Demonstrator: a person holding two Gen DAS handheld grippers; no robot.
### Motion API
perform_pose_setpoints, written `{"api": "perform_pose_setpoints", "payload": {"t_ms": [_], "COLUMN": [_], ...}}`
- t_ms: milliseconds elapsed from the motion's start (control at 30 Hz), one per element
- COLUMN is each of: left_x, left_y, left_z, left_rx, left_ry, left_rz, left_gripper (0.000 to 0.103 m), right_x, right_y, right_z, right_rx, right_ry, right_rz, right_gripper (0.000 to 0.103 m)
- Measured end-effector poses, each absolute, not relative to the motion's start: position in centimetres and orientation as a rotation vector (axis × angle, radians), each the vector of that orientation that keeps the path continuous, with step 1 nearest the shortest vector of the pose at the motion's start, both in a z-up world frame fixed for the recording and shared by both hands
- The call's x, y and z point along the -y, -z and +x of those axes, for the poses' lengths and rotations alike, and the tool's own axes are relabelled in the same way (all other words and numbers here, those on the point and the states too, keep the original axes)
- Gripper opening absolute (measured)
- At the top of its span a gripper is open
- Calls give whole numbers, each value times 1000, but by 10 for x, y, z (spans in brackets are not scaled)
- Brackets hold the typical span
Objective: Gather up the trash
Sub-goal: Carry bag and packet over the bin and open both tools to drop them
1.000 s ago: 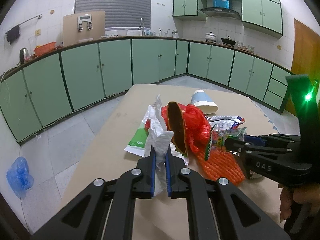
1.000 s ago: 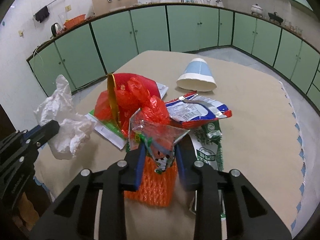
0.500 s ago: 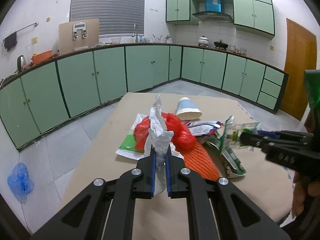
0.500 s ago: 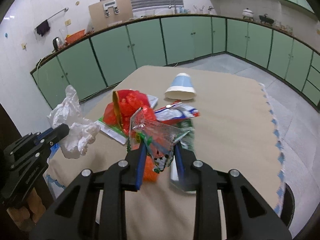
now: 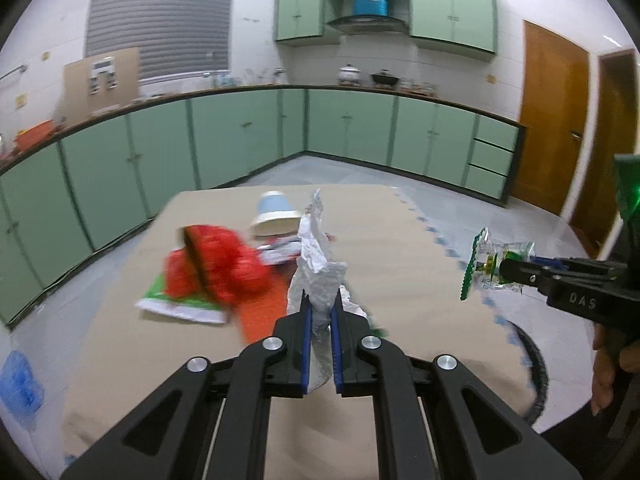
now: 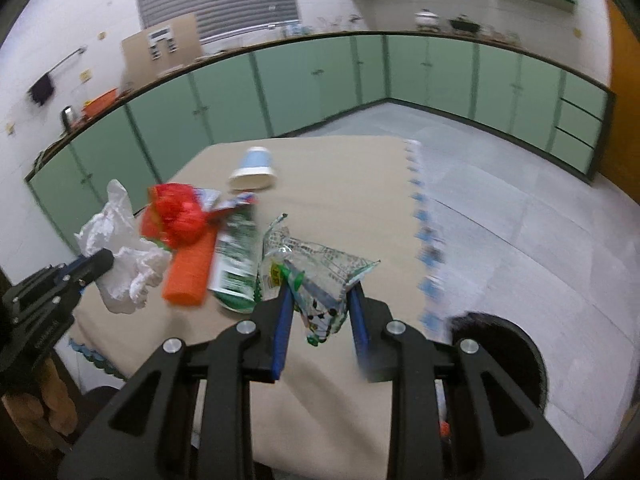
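My left gripper [image 5: 321, 308] is shut on a crumpled white paper [image 5: 318, 256], held up above the beige table [image 5: 400, 260]. My right gripper [image 6: 320, 296] is shut on a clear printed plastic wrapper [image 6: 316, 264], near the table's right edge. From the left wrist the right gripper [image 5: 506, 270] and its wrapper [image 5: 486, 264] show at the right. In the right wrist view the left gripper [image 6: 100, 260] and the white paper [image 6: 116, 248] are at the left. On the table lie a red plastic bag [image 5: 224, 264], an orange mesh [image 6: 190, 272], a green-white packet [image 6: 236, 256] and a tipped blue paper cup [image 6: 254, 170].
A round black bin [image 6: 504, 344] stands on the floor by the table's near right corner. Green cabinets line the far walls. A blue bag [image 5: 18, 384] lies on the floor at the left. A wooden door [image 5: 556, 132] is at the right. A hand [image 5: 604, 376] holds the right gripper.
Both grippers have drawn back from the pile and swung right, each carrying its piece. The wrapper has left the pile and now hangs near the table's right edge.
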State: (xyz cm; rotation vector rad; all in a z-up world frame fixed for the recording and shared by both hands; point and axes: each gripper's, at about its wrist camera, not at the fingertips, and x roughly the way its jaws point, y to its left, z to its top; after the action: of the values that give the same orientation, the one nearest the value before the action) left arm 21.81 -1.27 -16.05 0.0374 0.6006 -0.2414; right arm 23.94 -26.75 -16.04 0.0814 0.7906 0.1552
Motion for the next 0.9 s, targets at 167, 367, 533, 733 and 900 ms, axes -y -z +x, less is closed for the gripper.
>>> {"api": "perform_pose_setpoints", "payload": {"t_ms": [167, 367, 533, 733, 900], "left_x": [75, 159, 228, 293, 315], "left_y": [161, 170, 185, 222, 254], "left_z": [219, 223, 228, 238, 242], "left_rx": [-606, -632, -670, -746, -807], "left_ry": [369, 547, 673, 736, 737], "left_rz": [74, 111, 131, 207, 259], "left_gripper": [9, 9, 9, 10, 12], "right_x": [334, 405, 449, 489, 504], "right_y": [176, 205, 234, 271, 292], "right_z": [220, 200, 191, 192, 194], "right_rx": [-817, -859, -899, -959, -993], "right_ry": [-32, 102, 172, 221, 228], "right_rz": [132, 189, 242, 316, 341], "right_gripper": [25, 25, 25, 26, 29]}}
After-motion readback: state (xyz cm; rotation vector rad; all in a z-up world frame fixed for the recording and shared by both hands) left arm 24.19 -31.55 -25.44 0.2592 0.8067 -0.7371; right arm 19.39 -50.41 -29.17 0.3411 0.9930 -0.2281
